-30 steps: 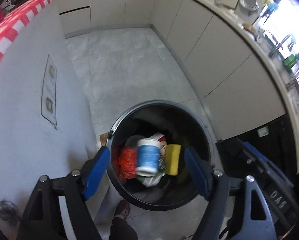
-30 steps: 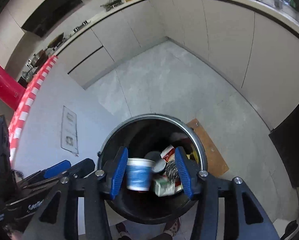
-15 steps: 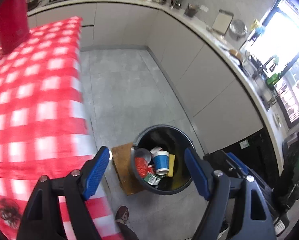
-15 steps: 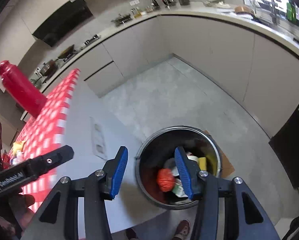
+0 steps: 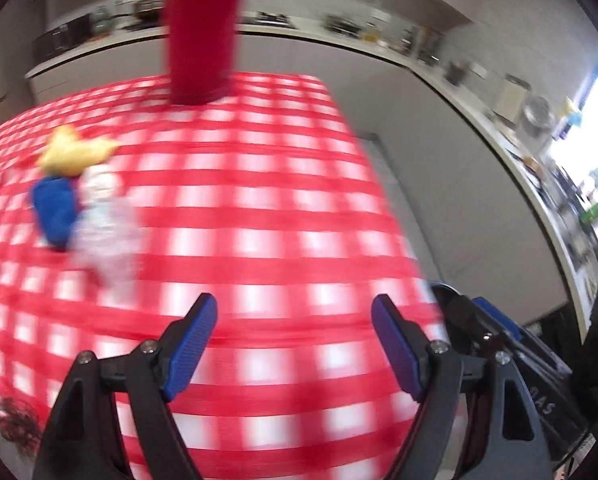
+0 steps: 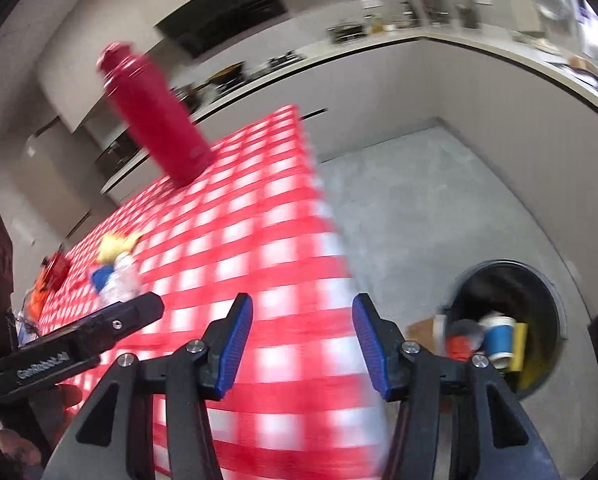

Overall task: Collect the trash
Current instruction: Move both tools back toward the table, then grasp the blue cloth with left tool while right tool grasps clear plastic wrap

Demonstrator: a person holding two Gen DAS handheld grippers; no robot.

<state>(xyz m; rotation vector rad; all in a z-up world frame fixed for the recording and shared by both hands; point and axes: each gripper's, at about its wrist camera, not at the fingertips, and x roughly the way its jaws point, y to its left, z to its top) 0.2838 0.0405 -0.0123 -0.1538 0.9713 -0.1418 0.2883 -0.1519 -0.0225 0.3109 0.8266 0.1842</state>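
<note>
My left tool hangs over the checked counter with its jaws opening and nothing between them, and my right tool does the same nearer the counter's edge, its jaws narrower but also opening on empty air. Part of the job looks done: the bin on the floor beside the counter already holds a blue paper cup, something red and a yellow piece. What is left, as I judge it, lies further in on the counter: a blue and yellow wad with a clear crumpled wrapper just beside it, well clear of both tools, plus some red and orange scraps near the far side in the right view. The red bottle standing upright at the back does not look like trash to me. The blur keeps me from telling the scraps apart any better.
</note>
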